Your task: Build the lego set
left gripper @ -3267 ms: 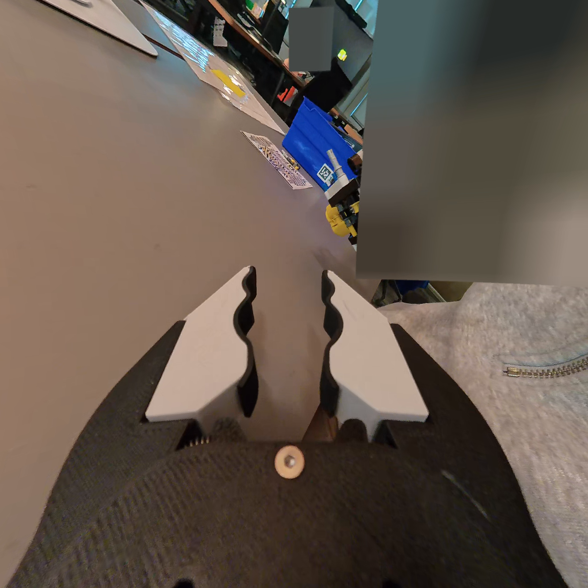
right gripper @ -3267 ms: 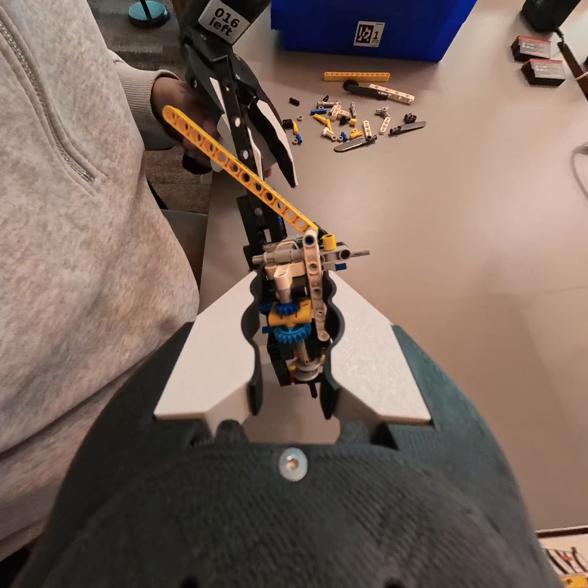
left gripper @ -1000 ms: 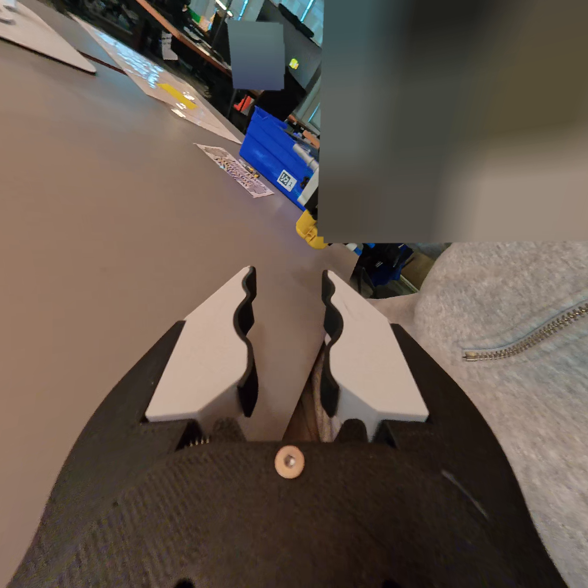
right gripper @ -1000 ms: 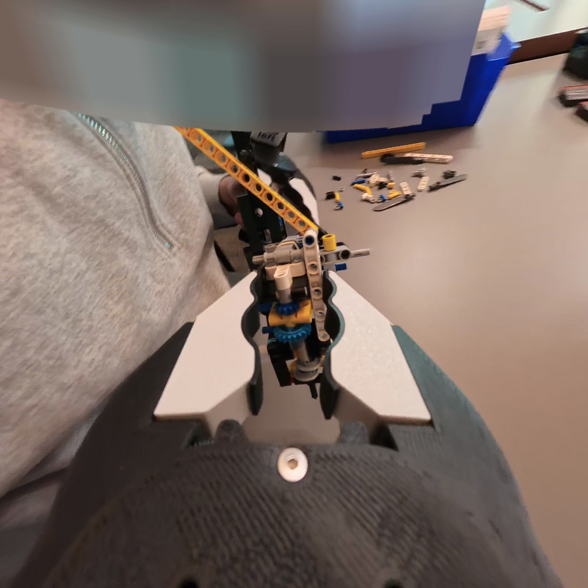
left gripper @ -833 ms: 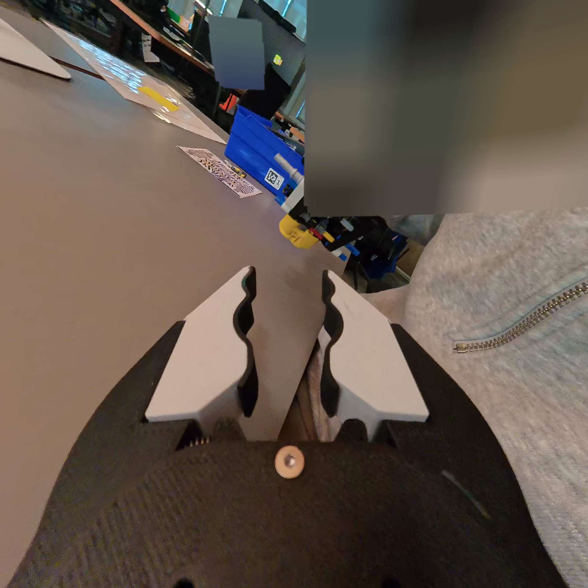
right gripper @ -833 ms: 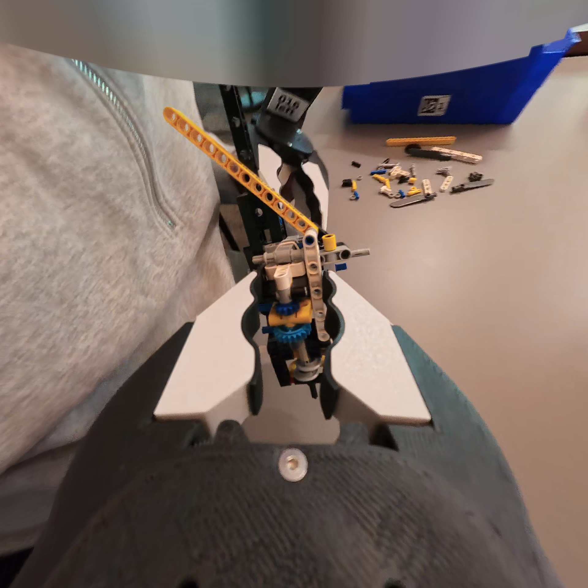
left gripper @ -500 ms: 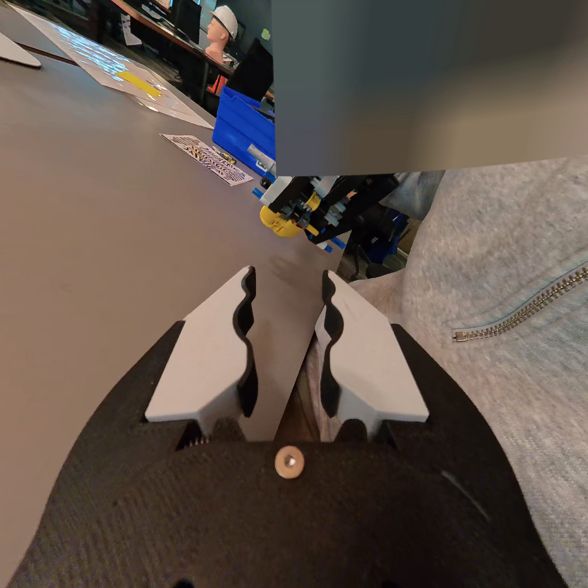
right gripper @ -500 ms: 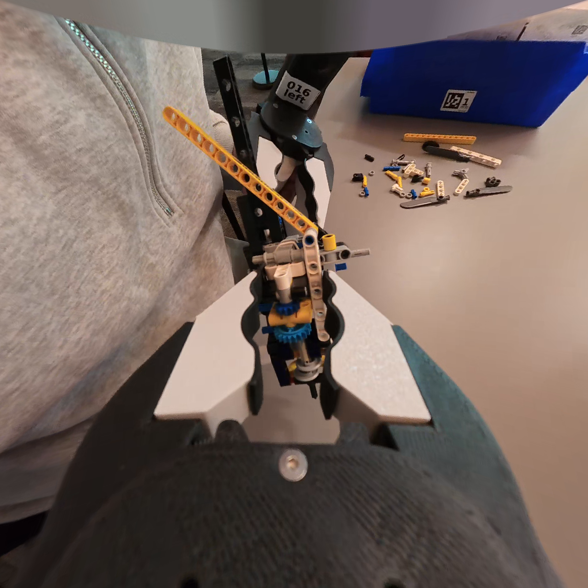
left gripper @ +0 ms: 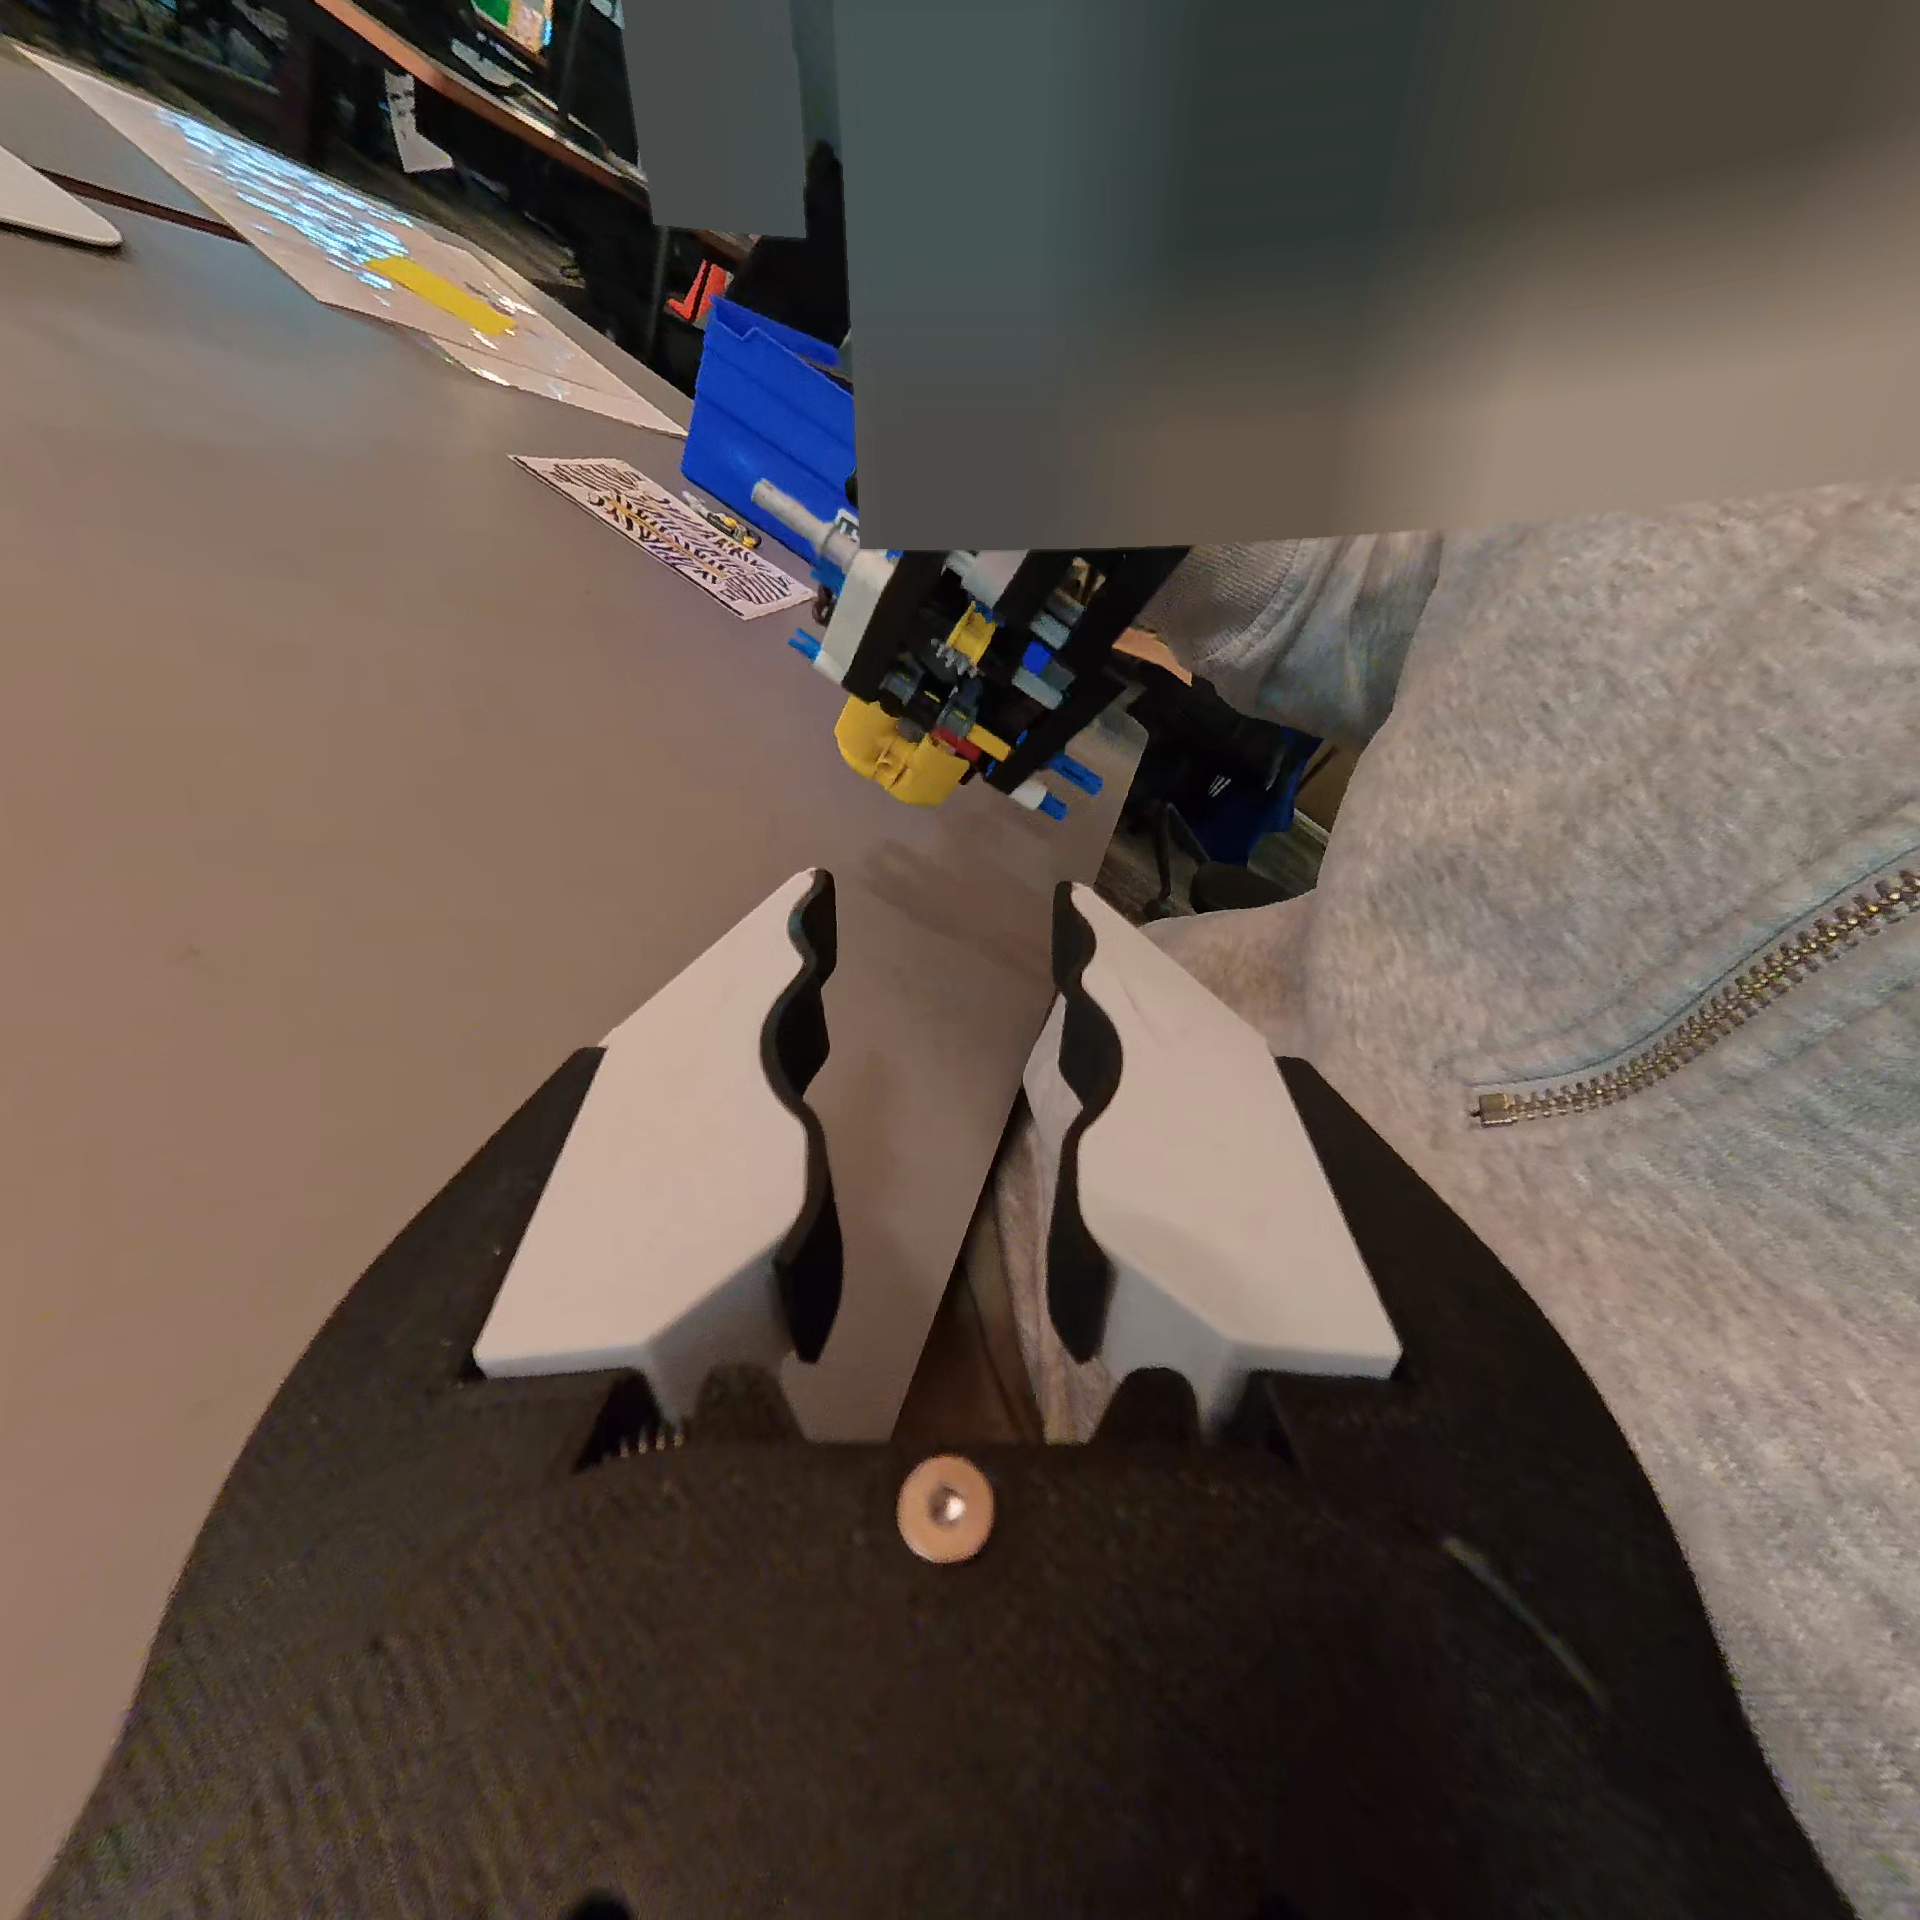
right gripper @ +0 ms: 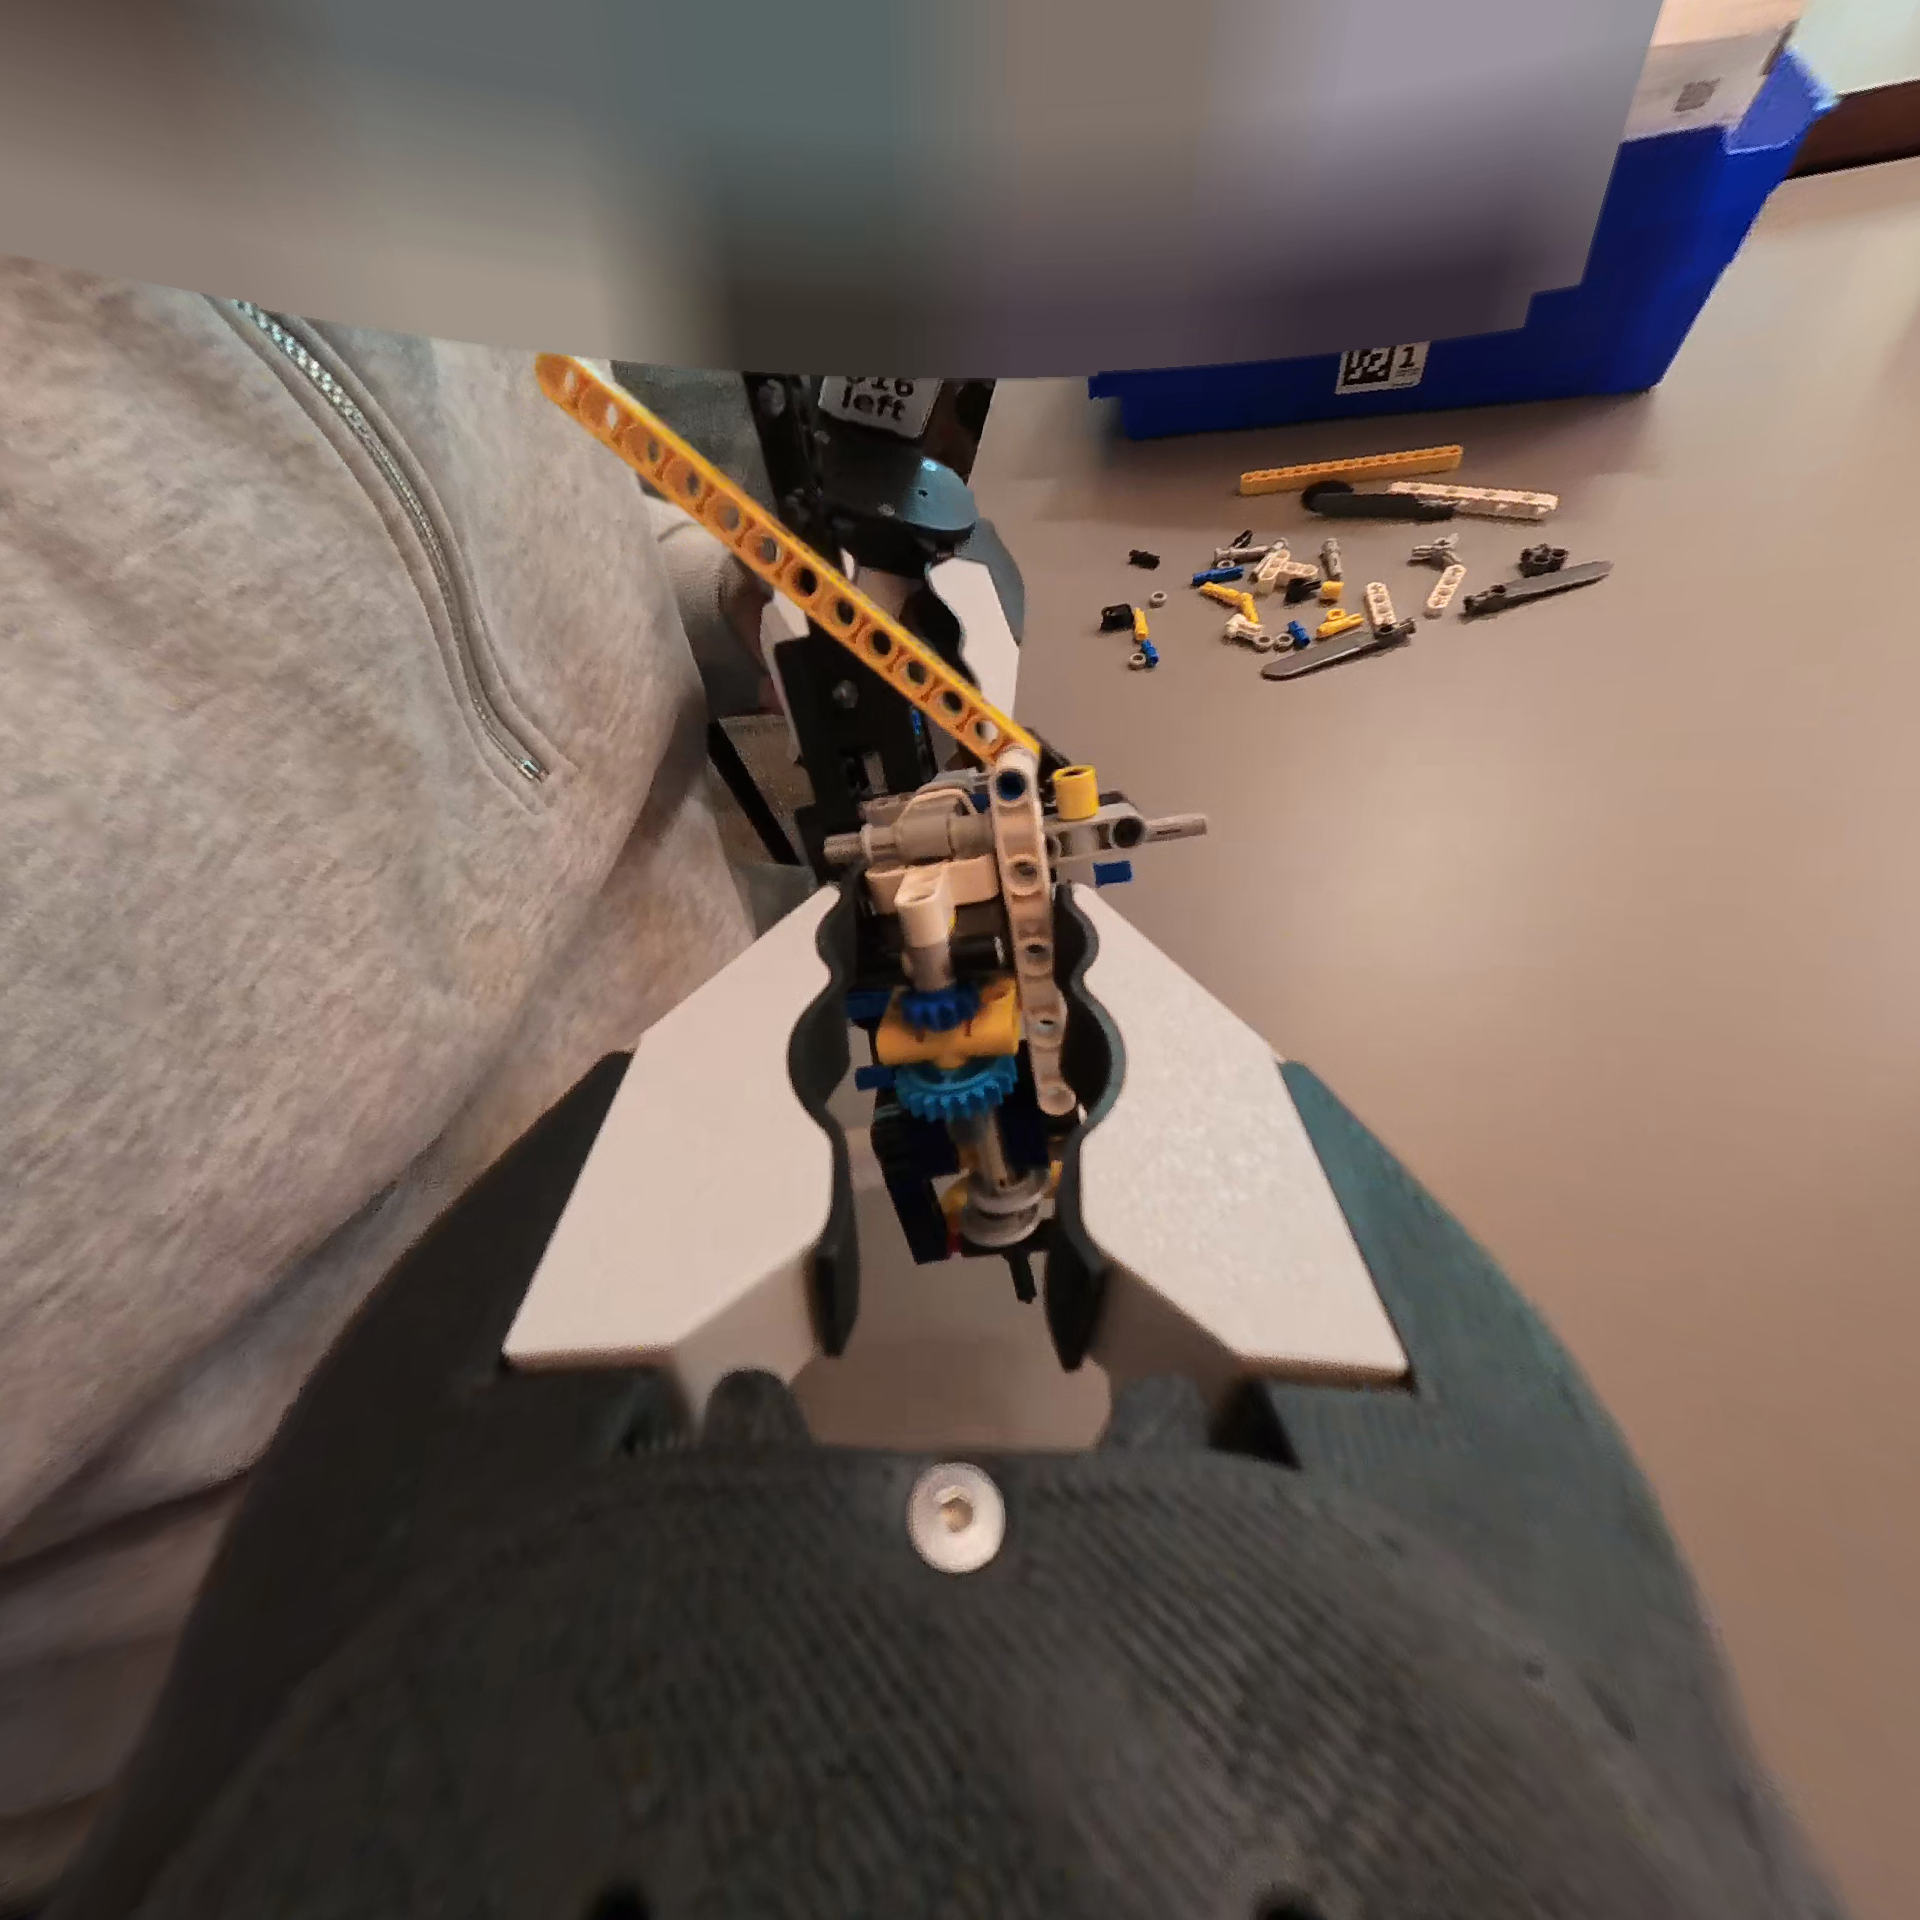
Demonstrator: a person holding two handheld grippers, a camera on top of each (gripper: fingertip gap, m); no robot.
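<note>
My right gripper (right gripper: 956, 904) is shut on the lego assembly (right gripper: 977, 997), a black frame with blue gears, a yellow block and grey beams. A long yellow beam (right gripper: 769, 551) sticks up and to the left from it. The assembly also shows in the left wrist view (left gripper: 956, 686), held in the air just beyond my left gripper (left gripper: 940, 894). The left gripper is open and empty, over the near table edge. In the right wrist view the left gripper (right gripper: 961, 613) sits behind the assembly, partly hidden by it.
Loose lego parts (right gripper: 1320, 592) lie scattered on the grey table (right gripper: 1558, 1039), with a yellow beam (right gripper: 1351, 470) behind them. A blue bin (right gripper: 1662, 312) stands at the back; it also shows in the left wrist view (left gripper: 764, 416). A person's grey zip sweater (right gripper: 260, 831) fills the left side. Papers (left gripper: 665, 535) lie farther off.
The right gripper has tilted with the assembly, which now sits nearer the left gripper's fingertips. Both grips are unchanged.
</note>
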